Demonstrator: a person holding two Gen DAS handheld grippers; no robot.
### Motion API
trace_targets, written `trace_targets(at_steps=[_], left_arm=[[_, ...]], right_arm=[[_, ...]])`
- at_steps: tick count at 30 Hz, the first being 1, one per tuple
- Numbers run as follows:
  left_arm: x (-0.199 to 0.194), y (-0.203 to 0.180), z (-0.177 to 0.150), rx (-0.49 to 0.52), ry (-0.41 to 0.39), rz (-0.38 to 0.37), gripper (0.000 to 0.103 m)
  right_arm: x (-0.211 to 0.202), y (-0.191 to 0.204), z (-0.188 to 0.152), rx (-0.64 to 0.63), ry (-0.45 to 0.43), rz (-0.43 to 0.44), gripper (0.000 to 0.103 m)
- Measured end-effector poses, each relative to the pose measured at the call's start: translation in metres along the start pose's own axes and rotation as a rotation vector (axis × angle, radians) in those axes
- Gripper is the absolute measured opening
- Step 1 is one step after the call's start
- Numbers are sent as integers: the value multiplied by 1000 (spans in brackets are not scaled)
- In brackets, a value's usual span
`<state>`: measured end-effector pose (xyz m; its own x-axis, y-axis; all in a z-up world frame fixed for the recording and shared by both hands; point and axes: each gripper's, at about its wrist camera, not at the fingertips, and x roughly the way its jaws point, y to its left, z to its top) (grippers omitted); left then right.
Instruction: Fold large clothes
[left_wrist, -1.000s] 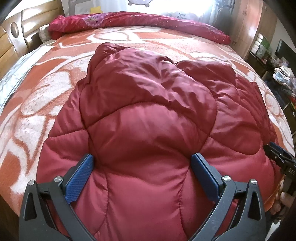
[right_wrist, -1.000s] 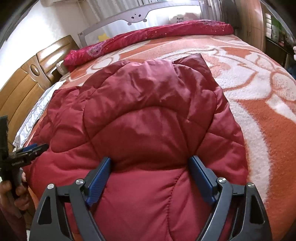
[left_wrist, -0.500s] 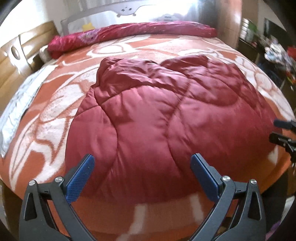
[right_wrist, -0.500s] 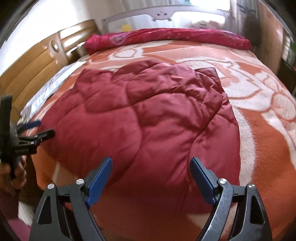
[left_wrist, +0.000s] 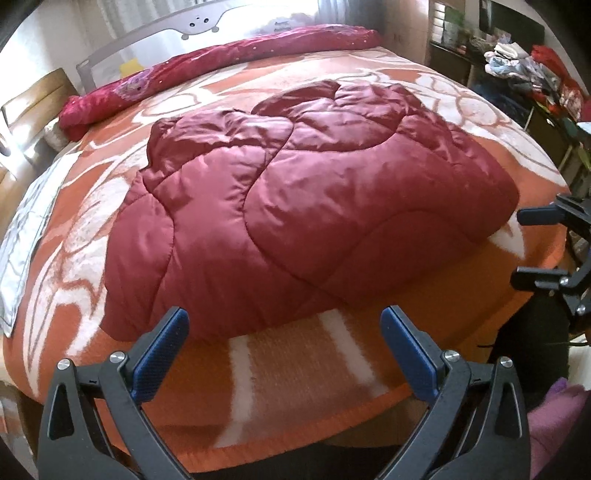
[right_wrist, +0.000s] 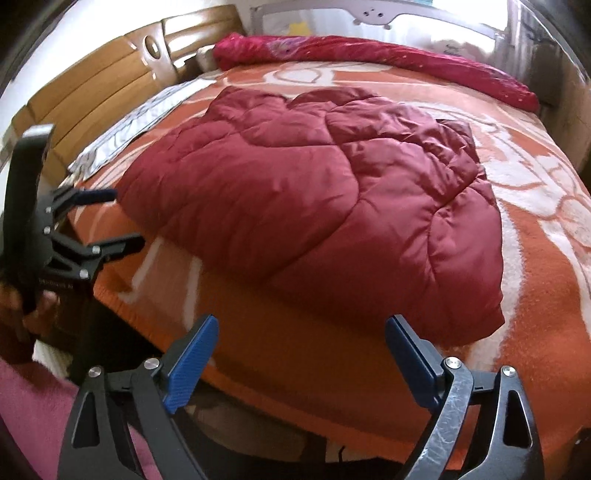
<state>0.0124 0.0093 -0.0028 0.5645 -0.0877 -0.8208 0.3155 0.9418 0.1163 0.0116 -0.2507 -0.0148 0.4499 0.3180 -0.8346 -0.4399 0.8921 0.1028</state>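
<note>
In the left wrist view we see the padded red jacket (left_wrist: 306, 199) lying folded into a thick bundle on the orange and white blanket (left_wrist: 303, 376) that covers the bed, its near edge set back from the blanket's striped border; the left tongs (left_wrist: 284, 354) hang above that border with their blue pads well apart and nothing between them, clear of the jacket; at the right edge the right tongs (left_wrist: 532, 247) show from the side, also spread, off the corner of the bed; a rolled dark red quilt (left_wrist: 221, 62) lies along the far side of the bed below a grey bed rail (left_wrist: 207, 22), and a heap of clothes (left_wrist: 524, 70) sits on dark furniture at the far right. In the right wrist view the jacket (right_wrist: 325, 206) fills the middle of the bed, near its front edge; the right tongs (right_wrist: 299, 362) are opening, pads wide, with only blanket (right_wrist: 546, 288) beneath and no cloth gripped; the left tongs (right_wrist: 110, 221) appear at the left, held in a hand (right_wrist: 26, 306), their fingers apart and just beside the jacket's left corner without touching it; a wooden headboard (right_wrist: 103, 85) stands behind.
</note>
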Motion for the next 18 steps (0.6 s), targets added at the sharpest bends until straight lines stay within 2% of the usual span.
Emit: trace_targets(at_steps=[4,11,15,18], left_arm=[[-15,3,12,4,8,0,103],[-43,5,37,80,-43,73,103],[-41,7,47,96,-59,110,103],[-31,10,52,91,-50,104,103]], right_arm=[[-20,0,9,-21,-18,33,96],[-49,-5,33,-50,-62,52,98],[-50,-12,44,-53,-71,42,99],[-44,-16,49,-47,-66,46,99]])
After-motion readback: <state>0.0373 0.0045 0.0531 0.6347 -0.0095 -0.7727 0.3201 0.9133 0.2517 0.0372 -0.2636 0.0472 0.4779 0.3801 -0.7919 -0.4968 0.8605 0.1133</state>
